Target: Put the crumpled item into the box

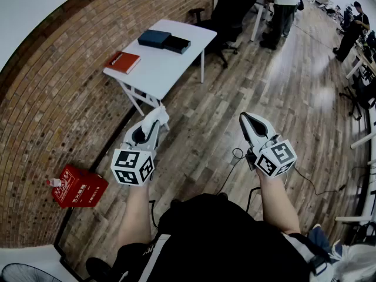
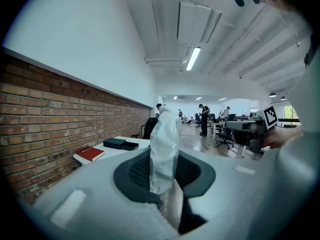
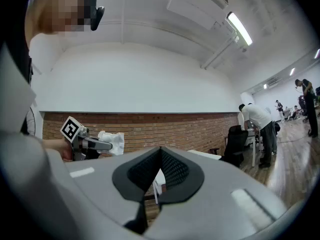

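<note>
Crinkled, glossy white crumpled item (image 2: 164, 149) stands upright, pinched between the fingers of the left gripper (image 1: 150, 128). That forearm reaches forward over the plank floor (image 1: 276, 87), well apart from the white table (image 1: 176, 63) and its flat dark blue box (image 1: 154, 38). The right gripper (image 1: 247, 120) is held alongside, fingers closed together on nothing.

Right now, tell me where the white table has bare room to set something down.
Bare: the near half of the white table, between the red book and the right-hand edge. Crowded: the far end, where the dark blue box and black box sit side by side.
</note>
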### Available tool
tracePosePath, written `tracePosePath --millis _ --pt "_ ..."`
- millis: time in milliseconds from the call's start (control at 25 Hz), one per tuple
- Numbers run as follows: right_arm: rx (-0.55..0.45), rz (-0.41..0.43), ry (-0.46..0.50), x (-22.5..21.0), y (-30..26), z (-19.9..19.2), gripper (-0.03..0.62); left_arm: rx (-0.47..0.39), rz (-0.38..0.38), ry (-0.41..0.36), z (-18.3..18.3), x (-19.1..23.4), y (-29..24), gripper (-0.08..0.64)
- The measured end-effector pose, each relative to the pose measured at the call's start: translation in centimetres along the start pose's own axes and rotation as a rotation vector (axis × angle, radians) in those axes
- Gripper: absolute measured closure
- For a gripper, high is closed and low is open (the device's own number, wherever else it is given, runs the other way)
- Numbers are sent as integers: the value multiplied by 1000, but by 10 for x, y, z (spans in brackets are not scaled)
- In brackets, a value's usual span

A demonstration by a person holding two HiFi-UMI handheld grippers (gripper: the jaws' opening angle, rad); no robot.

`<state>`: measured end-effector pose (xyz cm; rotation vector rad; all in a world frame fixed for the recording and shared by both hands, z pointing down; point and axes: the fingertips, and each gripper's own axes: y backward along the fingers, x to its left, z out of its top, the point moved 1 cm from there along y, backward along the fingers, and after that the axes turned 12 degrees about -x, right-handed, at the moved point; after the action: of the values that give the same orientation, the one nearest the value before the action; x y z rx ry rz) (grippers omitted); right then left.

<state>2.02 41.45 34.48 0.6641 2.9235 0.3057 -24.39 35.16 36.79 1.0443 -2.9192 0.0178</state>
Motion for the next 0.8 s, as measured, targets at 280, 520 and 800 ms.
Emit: tracePosePath --millis 280,520,800 --pt "7 14 -9 -7 3 -3 594 19 -9 18 -6 -6 -10 485" --pt "23 51 -29 -18 18 -8 594 23 -10 22 -10 -26 -20 485" --pt "48 91 -42 -35 47 -3 592 7 -2 19 -8 -62 -36 485"
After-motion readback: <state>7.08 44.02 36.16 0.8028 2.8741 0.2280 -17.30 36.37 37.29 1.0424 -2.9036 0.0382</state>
